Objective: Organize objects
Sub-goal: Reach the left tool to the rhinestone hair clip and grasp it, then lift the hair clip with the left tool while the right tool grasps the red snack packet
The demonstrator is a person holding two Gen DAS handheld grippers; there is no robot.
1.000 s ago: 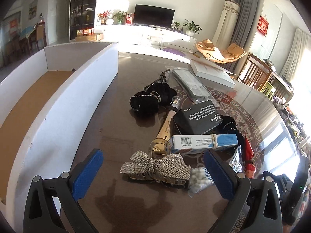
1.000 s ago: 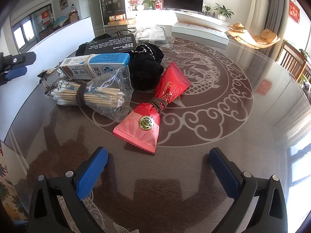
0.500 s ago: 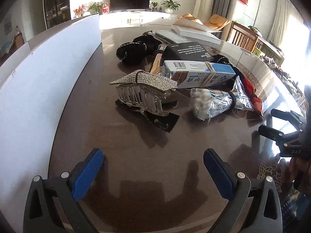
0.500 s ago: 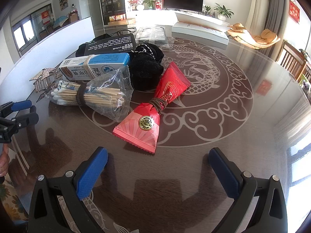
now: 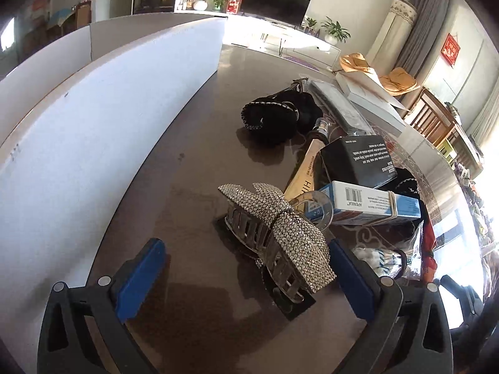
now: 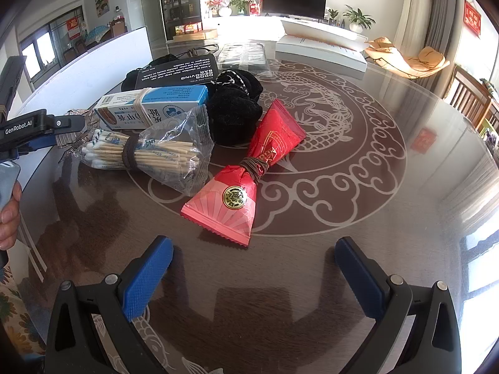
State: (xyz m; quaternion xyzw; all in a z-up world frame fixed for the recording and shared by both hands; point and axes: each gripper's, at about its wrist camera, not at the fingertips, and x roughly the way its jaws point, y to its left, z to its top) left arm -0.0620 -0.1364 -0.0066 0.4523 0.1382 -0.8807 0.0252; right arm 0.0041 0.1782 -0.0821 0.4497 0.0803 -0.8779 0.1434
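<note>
A rhinestone bow hair claw (image 5: 277,233) lies on the dark table just ahead of my left gripper (image 5: 246,277), which is open; the claw's near end reaches in between the fingers, close to the right one. Behind it lie a blue and white box (image 5: 371,205), a black box (image 5: 358,159), a tube (image 5: 304,171) and a black pouch (image 5: 271,118). My right gripper (image 6: 252,277) hangs open over bare table, short of a red tied packet (image 6: 246,177). A bag of cotton swabs (image 6: 149,155) and the blue and white box (image 6: 152,106) sit left of it.
A white open box wall (image 5: 93,131) runs along the table's left side. A flat white box (image 6: 321,50) and a clear-wrapped pack (image 6: 243,56) lie at the far end. A person's hand (image 6: 9,212) holds the left gripper body (image 6: 28,131) at the left edge.
My left gripper has swung back in toward the hair claw, which now sits close between its fingers. The right gripper has not moved.
</note>
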